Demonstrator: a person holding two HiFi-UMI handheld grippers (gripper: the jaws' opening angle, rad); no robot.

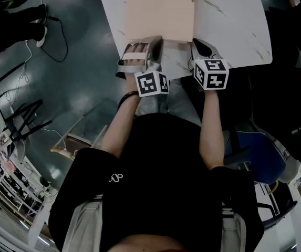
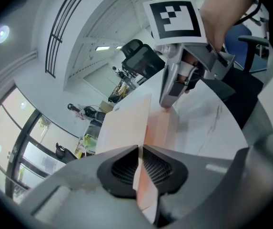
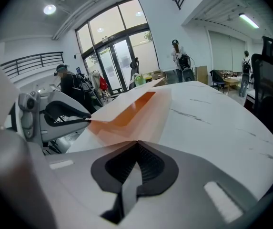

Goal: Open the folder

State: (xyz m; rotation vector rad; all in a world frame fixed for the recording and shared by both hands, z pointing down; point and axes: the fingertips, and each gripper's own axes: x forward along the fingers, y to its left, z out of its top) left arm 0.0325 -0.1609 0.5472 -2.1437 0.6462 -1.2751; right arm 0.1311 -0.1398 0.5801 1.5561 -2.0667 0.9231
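Observation:
A peach folder (image 1: 161, 9) lies on the white marble table (image 1: 234, 20), its near edge toward me. My left gripper (image 1: 150, 45) is at the folder's near left edge. In the left gripper view its pads (image 2: 140, 149) are shut on the thin top cover (image 2: 126, 123), which is lifted a little off the orange inside. My right gripper (image 1: 198, 45) sits at the near right corner. Its jaws (image 3: 136, 144) are shut, and the folder's lower sheet (image 3: 136, 109) runs into them. The right gripper view shows the left gripper (image 3: 86, 120) holding the raised cover edge.
A blue chair (image 1: 255, 151) stands to my right and a black office chair (image 2: 143, 58) beyond the table. A cable (image 1: 61, 41) trails on the dark floor at left, near shelving (image 1: 3, 167). People (image 3: 176, 51) stand far off by the glass doors.

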